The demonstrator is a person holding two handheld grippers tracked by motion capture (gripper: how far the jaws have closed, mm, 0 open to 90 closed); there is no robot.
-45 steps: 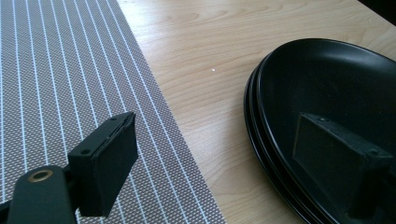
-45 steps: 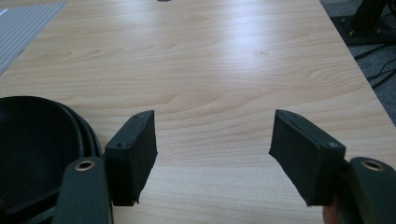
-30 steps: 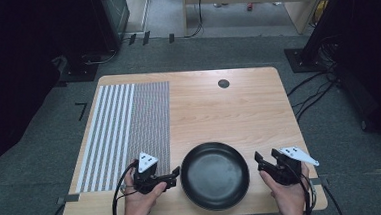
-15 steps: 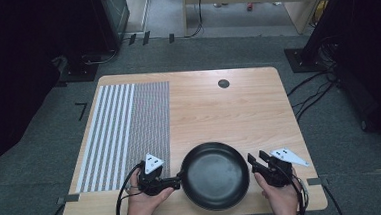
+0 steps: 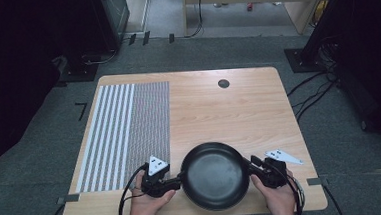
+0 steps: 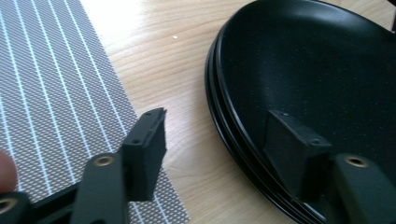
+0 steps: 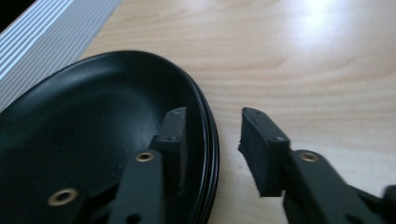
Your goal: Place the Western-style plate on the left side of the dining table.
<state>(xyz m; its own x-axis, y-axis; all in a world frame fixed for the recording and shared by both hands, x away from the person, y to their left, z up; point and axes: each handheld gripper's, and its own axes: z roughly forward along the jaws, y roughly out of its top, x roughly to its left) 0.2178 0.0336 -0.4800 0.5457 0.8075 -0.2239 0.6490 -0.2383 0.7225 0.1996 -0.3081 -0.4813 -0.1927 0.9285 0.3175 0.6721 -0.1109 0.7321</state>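
1. Since a second ago both hands have drawn in toward the black pan [image 5: 214,175] from either side, and both pairs of jaws have just been closing with the pan's rim between them.
2. The left gripper [image 6: 219,149] straddles the rim: one jaw sits inside the bowl, the other outside over the wooden table [image 5: 238,109]. A clear gap remains on the outer side, so the pads do not yet press.
3. The right gripper [image 7: 212,149] likewise has one jaw inside the pan and one outside. Its gap is narrower, but the outer pad stands apart from the rim.
4. The pan lies at the near edge of the table, between the two hands, just right of the striped mat [image 5: 125,131].
5. Both forearms are cut off by the high view's bottom edge. The near lip of the pan is hard to tell from the dark below.
6. Each hand lies low and level, jaws pointing inward at the pan.
7. Farther off, a small dark disc [image 5: 223,83] sits near the table's far edge.
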